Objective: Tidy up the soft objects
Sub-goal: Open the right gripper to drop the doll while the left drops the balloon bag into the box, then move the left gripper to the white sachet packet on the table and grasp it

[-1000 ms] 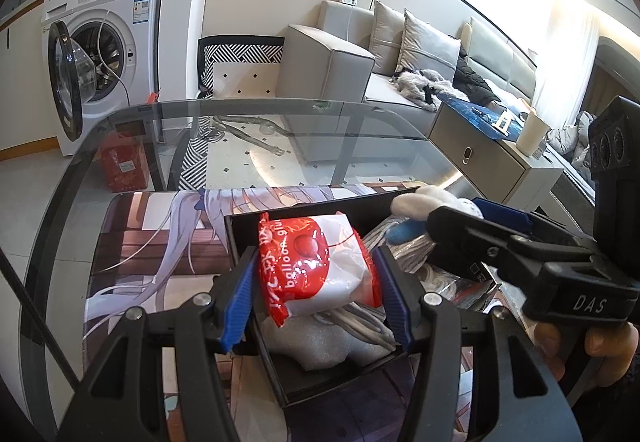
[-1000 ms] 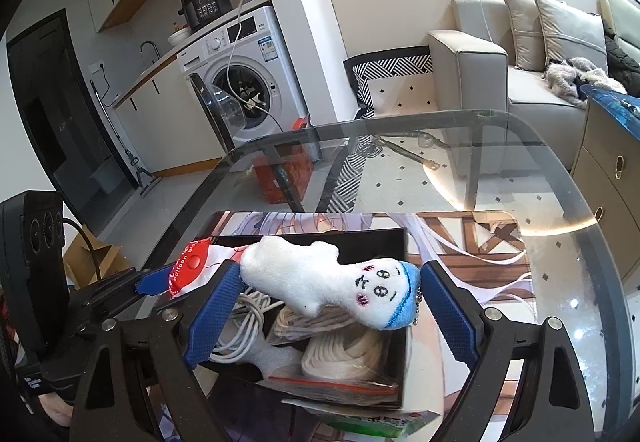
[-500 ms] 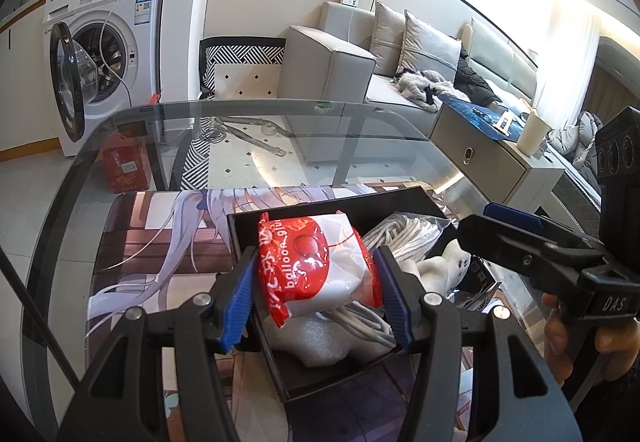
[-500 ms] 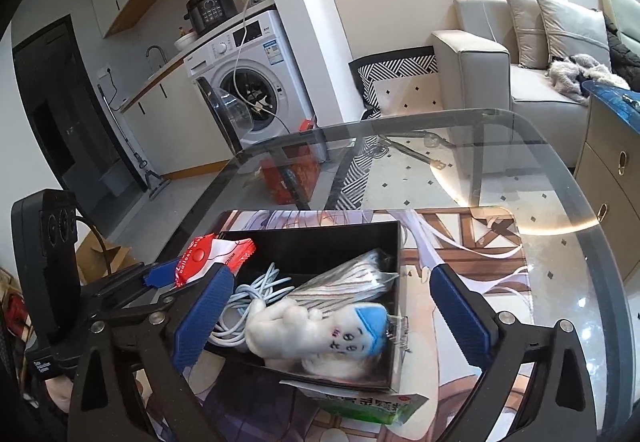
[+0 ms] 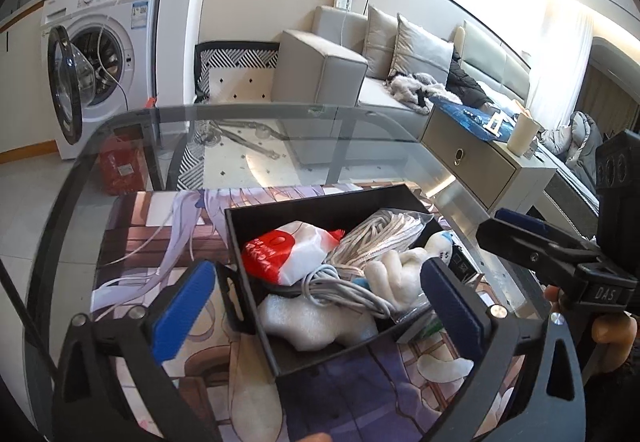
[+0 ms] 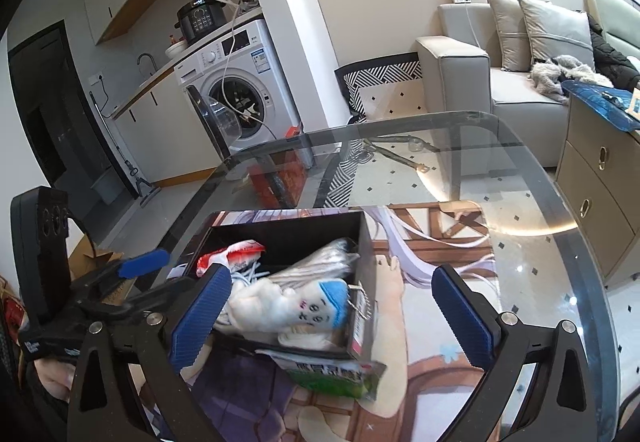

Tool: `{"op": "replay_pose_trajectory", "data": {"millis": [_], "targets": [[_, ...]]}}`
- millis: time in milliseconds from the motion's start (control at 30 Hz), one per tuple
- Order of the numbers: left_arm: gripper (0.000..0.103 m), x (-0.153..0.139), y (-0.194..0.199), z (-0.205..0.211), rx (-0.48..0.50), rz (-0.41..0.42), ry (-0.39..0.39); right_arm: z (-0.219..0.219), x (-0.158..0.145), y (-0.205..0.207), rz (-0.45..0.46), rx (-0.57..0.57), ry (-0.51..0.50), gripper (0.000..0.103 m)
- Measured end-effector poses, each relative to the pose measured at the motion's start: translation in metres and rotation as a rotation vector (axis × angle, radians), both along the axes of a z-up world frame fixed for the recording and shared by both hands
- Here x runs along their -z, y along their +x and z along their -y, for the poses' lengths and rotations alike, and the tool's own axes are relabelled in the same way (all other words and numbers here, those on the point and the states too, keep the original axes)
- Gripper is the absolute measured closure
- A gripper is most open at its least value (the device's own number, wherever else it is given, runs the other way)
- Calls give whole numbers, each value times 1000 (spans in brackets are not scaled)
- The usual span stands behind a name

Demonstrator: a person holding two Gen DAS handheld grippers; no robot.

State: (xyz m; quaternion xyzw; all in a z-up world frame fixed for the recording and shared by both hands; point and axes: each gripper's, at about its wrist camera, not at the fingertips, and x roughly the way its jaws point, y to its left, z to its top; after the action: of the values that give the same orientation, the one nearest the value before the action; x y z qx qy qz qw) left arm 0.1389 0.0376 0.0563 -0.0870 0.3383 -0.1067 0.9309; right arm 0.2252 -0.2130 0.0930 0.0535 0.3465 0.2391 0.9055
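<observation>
A black box stands on a printed mat on the glass table. In it lie a red and white balloon packet, a white plush toy with a blue cap, a bagged white rope, a white cable and white foam. My left gripper is open and empty, just in front of the box. My right gripper is open and empty, over the box's near right corner.
A green packet sticks out from under the box's near right corner. The printed mat covers the near part of the glass table. A washing machine, sofa and a drawer cabinet stand beyond.
My left gripper opened and let the balloon packet drop into the box. My right gripper let go of the plush toy earlier, and it now lies in the box; both grippers drew back.
</observation>
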Motion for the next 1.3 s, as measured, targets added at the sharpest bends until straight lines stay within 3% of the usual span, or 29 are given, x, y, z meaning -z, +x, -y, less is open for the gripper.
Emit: {"op": "replay_pose_trajectory", "data": {"millis": [367,600,1100,1300], "targets": [[0,2,-34,4,1,7,38,17,13,-30,-2,-10,-12,1],[0,6,-60,12,14,15,83,18,13,-53,28,-18,-74,1],[0,19,-117,20,89,14,140,12,3,-89,74,-55,-119,1],[0,28,-138,27,179,-10,169,10,5,-98,82,-67,-134,1]]}}
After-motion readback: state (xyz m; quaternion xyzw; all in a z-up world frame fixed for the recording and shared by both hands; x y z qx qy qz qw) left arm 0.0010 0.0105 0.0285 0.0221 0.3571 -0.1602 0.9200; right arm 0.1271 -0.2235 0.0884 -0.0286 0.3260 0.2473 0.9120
